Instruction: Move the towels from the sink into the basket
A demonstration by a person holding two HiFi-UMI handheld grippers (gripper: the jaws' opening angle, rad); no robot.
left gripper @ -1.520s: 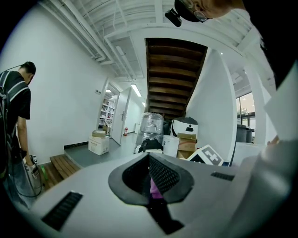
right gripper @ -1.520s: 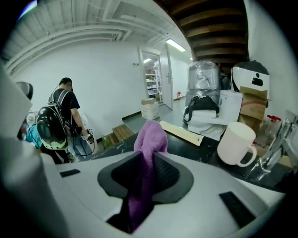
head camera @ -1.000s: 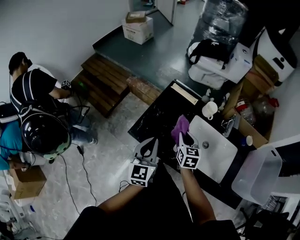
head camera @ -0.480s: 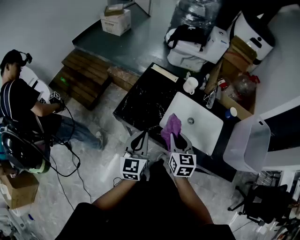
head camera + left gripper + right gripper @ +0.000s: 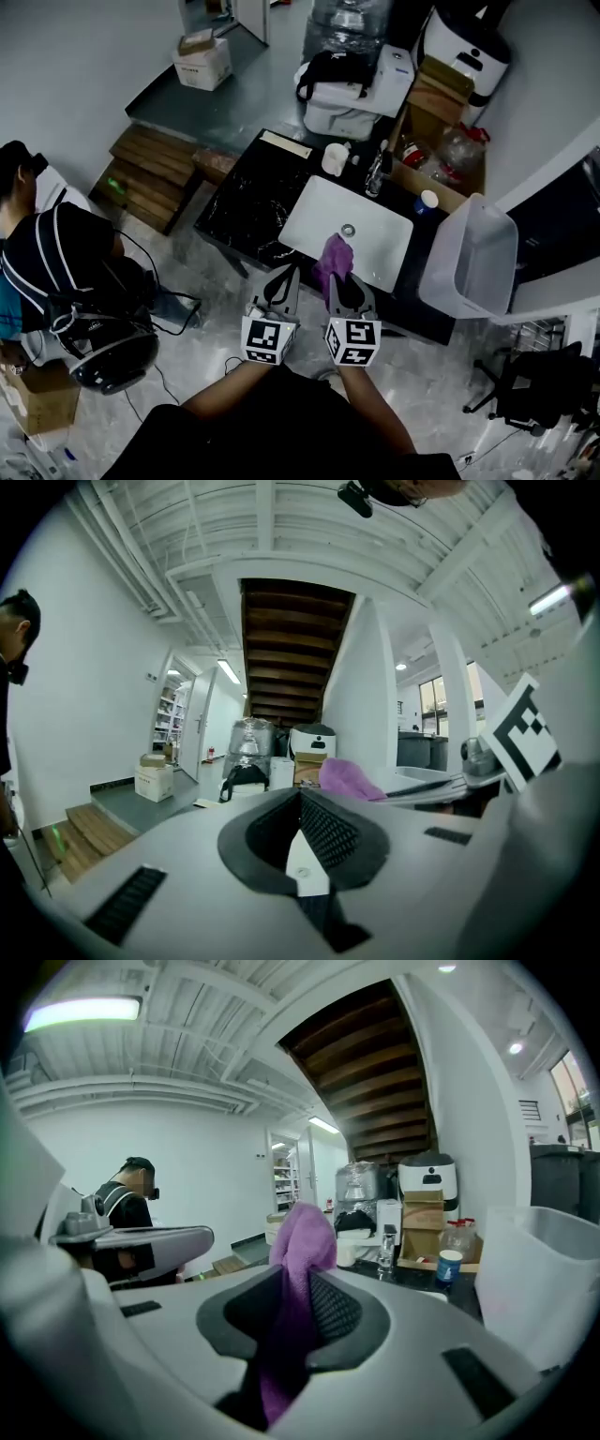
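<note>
**purple towel clamped in right tool at the sink's near edge**

right tool is closed on a purple towel. in the right gripper view the cloth runs up between both pads and bunches in a lump above the tips, with a tail hanging down behind them. from the head view the towel lies over the near rim of the white sink, off the basin floor and held up in the tool.

left tool sits just left of the right tool, in front of the sink's near-left corner. its jaws are together with nothing between them, and the left gripper view shows the pads meeting on bare plastic. the two tools are side by side, not touching.

the sink is set into a black bench. a drain ring shows mid-basin. the faucet stands at the sink's far rim and a white mug is just left of it, beyond the far-left corner.

the basket, a pale see-through tub, stands just right of the sink at the bench end, well apart from the towel.

a person in a dark striped top is well left of the sink, on the floor side. wooden steps lie left of the bench.
</note>
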